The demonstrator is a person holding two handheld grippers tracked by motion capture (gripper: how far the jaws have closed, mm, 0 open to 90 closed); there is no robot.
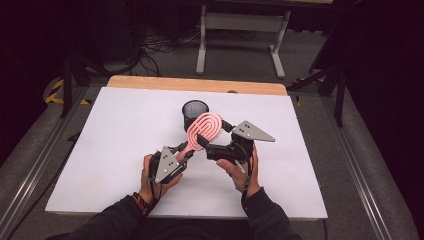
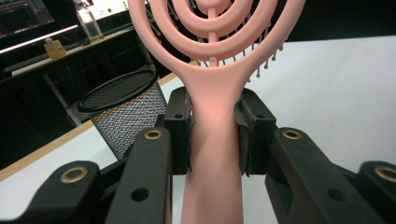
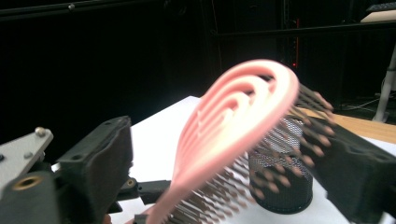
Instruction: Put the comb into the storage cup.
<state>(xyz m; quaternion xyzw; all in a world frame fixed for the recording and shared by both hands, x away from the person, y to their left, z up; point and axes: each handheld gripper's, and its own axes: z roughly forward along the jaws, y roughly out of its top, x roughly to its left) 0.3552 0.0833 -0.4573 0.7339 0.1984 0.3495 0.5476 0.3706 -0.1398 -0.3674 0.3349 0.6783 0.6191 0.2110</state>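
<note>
Pink plastic between both my claws: the hairbrush (image 1: 202,130) hangs over the middle of the white table (image 1: 105,150), its head close in front of the black mesh cup (image 1: 194,113) that stands nearer the far edge. My left claw (image 2: 215,135) is clamped on the neck of the handle, a pad tight against each side, brush head rising straight out ahead of it. My right claw (image 1: 220,135) is spread wide around the head, one jaw facing the flat back and the other facing the bristles; in the right gripper view the bristle tips seem to brush that jaw, though blur keeps me from being sure, and neither pad presses yet.

As I judge it, this is a hand-over, or a re-grip, on the way to standing the brush in the cup. To do it well I should close the right jaws across the solid rim of the head rather than on the bristles, which would bend and let it slip. The left stays clamped until the right pads are firmly set. Then the handle can swing down toward the cup's mouth without knocking the light cup over.
</note>
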